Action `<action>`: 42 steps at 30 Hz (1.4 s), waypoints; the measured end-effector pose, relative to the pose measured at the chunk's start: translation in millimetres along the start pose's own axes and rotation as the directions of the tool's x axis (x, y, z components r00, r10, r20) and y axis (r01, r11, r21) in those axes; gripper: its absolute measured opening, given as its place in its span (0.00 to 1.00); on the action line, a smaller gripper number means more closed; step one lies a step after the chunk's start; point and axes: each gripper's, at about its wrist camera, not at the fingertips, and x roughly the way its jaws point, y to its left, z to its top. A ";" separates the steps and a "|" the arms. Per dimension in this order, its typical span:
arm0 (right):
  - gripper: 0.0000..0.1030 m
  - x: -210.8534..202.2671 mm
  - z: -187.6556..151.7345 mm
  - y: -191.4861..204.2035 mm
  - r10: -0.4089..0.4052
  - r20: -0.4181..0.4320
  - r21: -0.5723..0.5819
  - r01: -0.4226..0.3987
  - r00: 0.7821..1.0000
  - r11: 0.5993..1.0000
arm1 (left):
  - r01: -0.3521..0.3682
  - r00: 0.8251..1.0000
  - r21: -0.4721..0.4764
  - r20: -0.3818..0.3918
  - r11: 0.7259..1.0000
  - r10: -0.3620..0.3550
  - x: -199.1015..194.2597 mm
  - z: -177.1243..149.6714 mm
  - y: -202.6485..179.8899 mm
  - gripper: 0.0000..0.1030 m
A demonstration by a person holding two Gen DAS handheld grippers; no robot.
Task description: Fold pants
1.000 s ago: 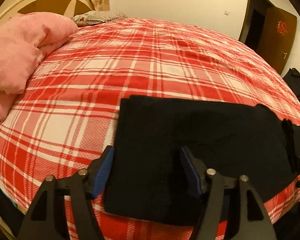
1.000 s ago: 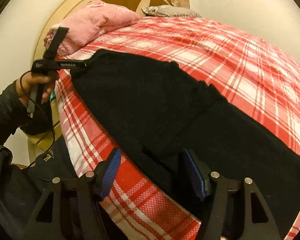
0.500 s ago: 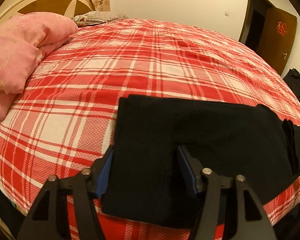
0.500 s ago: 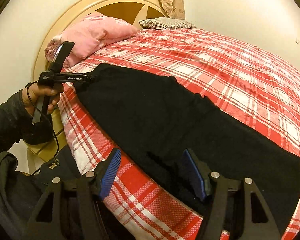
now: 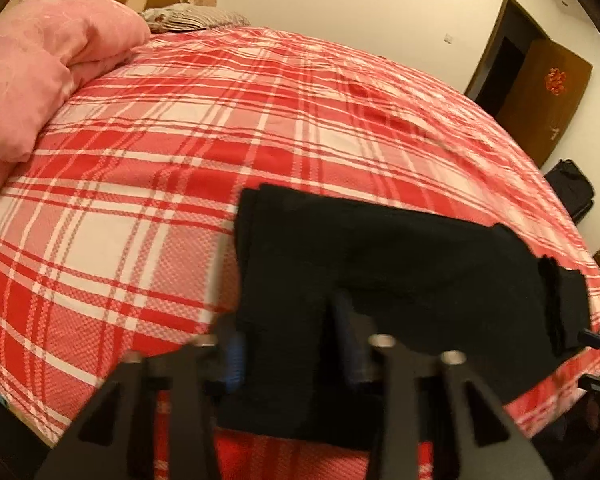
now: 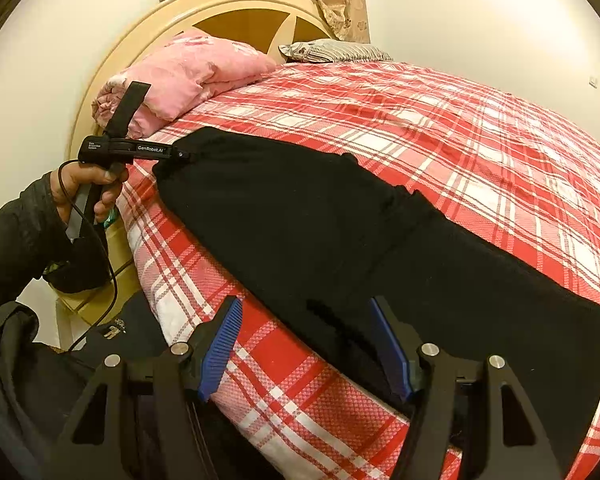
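Black pants [image 6: 340,232] lie flat along the near edge of the red plaid bed [image 6: 480,140]. In the left wrist view the pants [image 5: 380,272] fill the lower middle. My left gripper [image 5: 290,344] is open, its jaws astride the near corner of the pants end; it also shows in the right wrist view [image 6: 180,155], tip at the far end of the pants. My right gripper [image 6: 306,344] is open and empty, low over the pants' near edge by the bed's side.
A pink folded quilt [image 6: 188,76] and a striped pillow [image 6: 332,50] lie by the round headboard [image 6: 236,12]. A dark bag [image 5: 570,190] stands by a brown door [image 5: 540,96]. Dark clothing [image 6: 40,360] hangs below the bed's edge.
My left gripper has pushed forward and down onto the pants end, its jaws somewhat narrower. My right gripper has pulled back and up, off the cloth, so more of the pants shows.
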 end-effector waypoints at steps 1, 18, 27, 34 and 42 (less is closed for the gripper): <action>0.64 -0.7 -0.6 -0.3 0.002 0.003 0.005 -0.002 1.000 1.000 | 0.001 1.000 -0.003 0.000 1.000 -0.001 -1.9 0.4 -2.4 0.23; 0.64 -39.6 -8.3 -36.8 -0.114 0.065 0.089 0.108 0.991 0.990 | 0.308 0.951 -0.107 0.039 0.945 -0.305 -65.4 28.3 -62.2 0.21; 0.65 -89.4 -28.0 -80.6 -0.231 0.097 0.190 0.210 0.968 0.959 | 0.464 0.885 0.041 0.015 0.885 -0.465 -87.5 48.4 -160.0 0.21; 0.65 -120.3 -50.9 -113.9 -0.294 0.121 0.297 0.248 0.948 0.922 | 0.513 0.858 0.140 -0.048 0.847 -0.512 -84.8 57.9 -230.2 0.21; 0.66 -138.6 -79.0 -160.8 -0.353 0.129 0.468 0.257 0.927 0.845 | 0.512 0.858 0.180 -0.164 0.840 -0.487 -54.3 53.7 -296.3 0.21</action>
